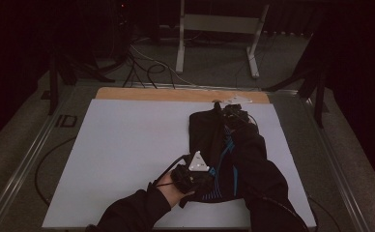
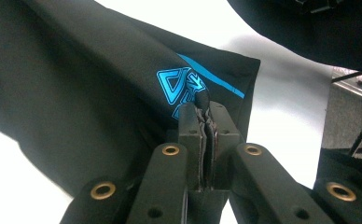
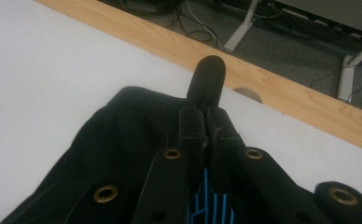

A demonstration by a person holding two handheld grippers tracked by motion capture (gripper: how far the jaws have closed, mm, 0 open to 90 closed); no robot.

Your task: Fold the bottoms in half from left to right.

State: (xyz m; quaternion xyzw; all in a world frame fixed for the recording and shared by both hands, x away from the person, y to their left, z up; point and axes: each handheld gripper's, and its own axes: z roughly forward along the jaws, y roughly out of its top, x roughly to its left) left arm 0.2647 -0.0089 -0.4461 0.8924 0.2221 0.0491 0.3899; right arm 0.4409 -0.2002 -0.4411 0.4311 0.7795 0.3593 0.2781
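Folding looks mid-way — your 2 grippers, left gripper [image 2: 207, 119] and right gripper [image 3: 206, 122], each pinch the black garment [image 1: 209, 140] tight; on the white mat [image 1: 127, 154], flattening remains.

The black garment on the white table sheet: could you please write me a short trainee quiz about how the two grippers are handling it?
1. True or false: the left gripper is shut on the black garment close to its blue logo.
2. Which end of the garment does the right gripper pinch in the high view? A) the near end B) the far end, towards the wooden strip C) none
3. Fill in: the garment lies on a ____ sheet.

Key:
1. True; a fold of cloth sits between the closed jaws beside the logo.
2. B.
3. White.
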